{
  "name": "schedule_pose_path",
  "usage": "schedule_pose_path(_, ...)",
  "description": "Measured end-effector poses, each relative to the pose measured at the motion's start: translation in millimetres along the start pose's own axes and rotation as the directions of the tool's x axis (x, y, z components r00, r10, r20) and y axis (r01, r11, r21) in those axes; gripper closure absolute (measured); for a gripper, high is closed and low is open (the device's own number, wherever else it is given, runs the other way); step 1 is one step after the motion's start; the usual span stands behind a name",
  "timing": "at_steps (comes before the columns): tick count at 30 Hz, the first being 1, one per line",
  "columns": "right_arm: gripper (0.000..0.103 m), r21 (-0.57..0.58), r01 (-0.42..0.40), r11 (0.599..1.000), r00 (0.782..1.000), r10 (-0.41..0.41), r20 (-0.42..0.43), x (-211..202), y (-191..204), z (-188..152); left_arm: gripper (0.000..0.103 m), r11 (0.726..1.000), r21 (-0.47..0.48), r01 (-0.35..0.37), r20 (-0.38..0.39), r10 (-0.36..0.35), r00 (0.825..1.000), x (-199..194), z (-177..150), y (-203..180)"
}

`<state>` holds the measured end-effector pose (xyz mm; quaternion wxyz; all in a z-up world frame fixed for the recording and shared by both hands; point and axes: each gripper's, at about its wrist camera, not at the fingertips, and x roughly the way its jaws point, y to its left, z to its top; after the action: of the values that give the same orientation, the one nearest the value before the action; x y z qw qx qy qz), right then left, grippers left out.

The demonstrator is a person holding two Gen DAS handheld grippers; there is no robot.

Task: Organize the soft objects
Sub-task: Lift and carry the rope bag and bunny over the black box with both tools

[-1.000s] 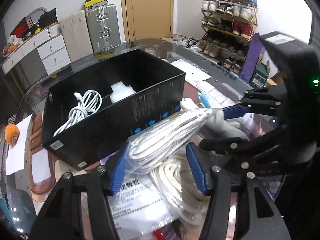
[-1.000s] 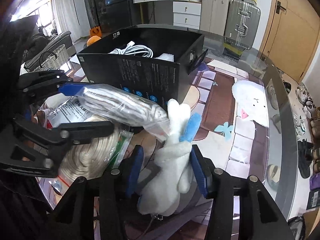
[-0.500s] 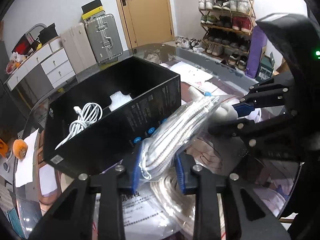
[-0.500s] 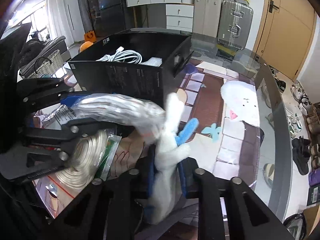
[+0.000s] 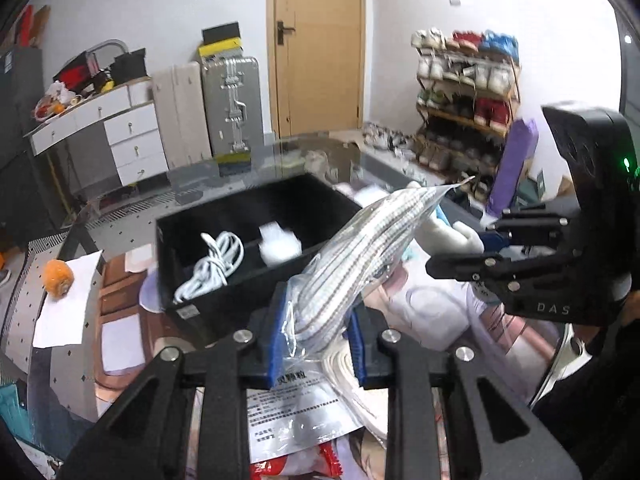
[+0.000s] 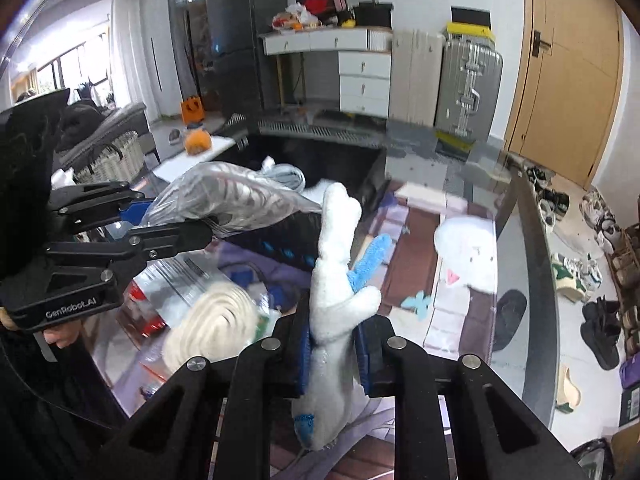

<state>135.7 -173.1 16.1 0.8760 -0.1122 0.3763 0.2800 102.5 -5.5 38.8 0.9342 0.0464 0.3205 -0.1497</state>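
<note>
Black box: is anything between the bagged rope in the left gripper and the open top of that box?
Nothing visible blocks it. The left gripper is shut on the bagged rope, held above the near wall of the black box. Inside, a white cable fills one compartment and a white wad lies in the other.

A silver hard-shell suitcase (image 5: 232,104) stands beside a wooden door (image 5: 318,46); an orange fruit (image 5: 58,279) lies on white paper (image 5: 68,312).

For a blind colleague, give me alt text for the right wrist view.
The right tongs grip a white plush toy above a glass table. To the left, the left tongs hold a bagged rope near a black box.
</note>
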Motion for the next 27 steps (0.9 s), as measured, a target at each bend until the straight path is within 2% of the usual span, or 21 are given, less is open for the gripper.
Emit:
schedule_pose_path(6, 0.085, 0.01, -0.023, 1.0, 0.996, 0.022, 0.083, -23, 7, 13, 0.078, 0.998, -0.068, -0.014, 0.08, 0.019, 0.997, -24, 10, 17)
schedule_pose_path(13, 0.085, 0.014, -0.038, 0.999, 0.986, 0.035, 0.165, -36, 15, 29, 0.078, 0.985, -0.165, -0.048, 0.147, 0.072, 0.986, -30, 20, 44)
schedule_pose_path(22, 0.085, 0.052, -0.065, 0.997, 0.971, 0.051, 0.234, -33, 13, 53, 0.078, 0.972, -0.216, -0.096, 0.161, 0.132, 0.978, -14, 29, 63)
schedule_pose_path(27, 0.085, 0.066, -0.068, 0.995, 0.968, 0.05, 0.246, -23, 13, 65, 0.078, 0.963, -0.235, -0.132, 0.152, 0.17, 0.974, -1, 34, 74)
